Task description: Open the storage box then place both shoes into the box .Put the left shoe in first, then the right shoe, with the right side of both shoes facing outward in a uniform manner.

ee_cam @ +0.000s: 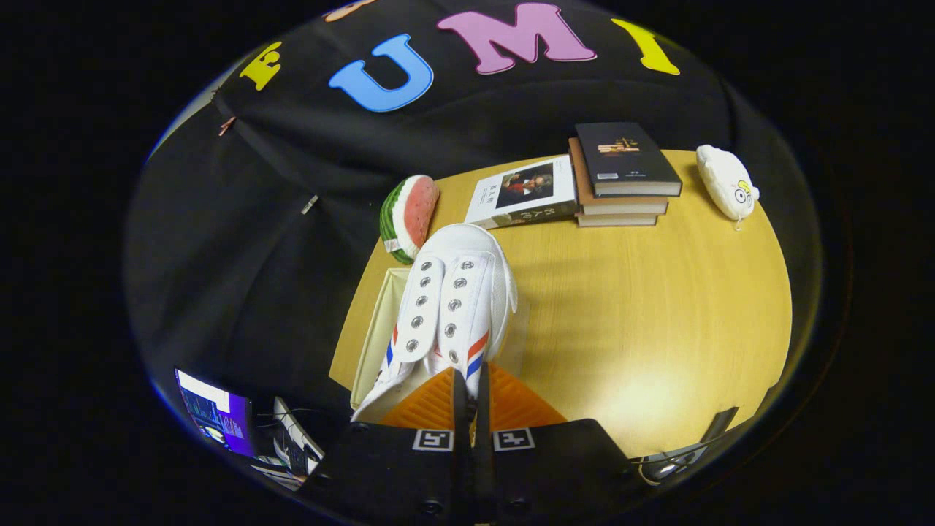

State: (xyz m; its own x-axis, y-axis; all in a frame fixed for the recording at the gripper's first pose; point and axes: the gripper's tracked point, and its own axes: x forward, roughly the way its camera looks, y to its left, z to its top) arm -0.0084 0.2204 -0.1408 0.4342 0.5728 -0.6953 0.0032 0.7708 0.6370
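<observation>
Gripper (471,383) closed, fingers pinching heel of white shoe (453,299) above open storage box (372,343) on table (657,307).

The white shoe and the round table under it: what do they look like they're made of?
The white shoe, gripped at its rear by the closed gripper, looks like woven canvas: matte cloth texture, with shiny eyelets that look metal. The table looks like light wood or wood-look laminate: faint grain and a soft sheen where the light falls. The picture can't settle which.
</observation>
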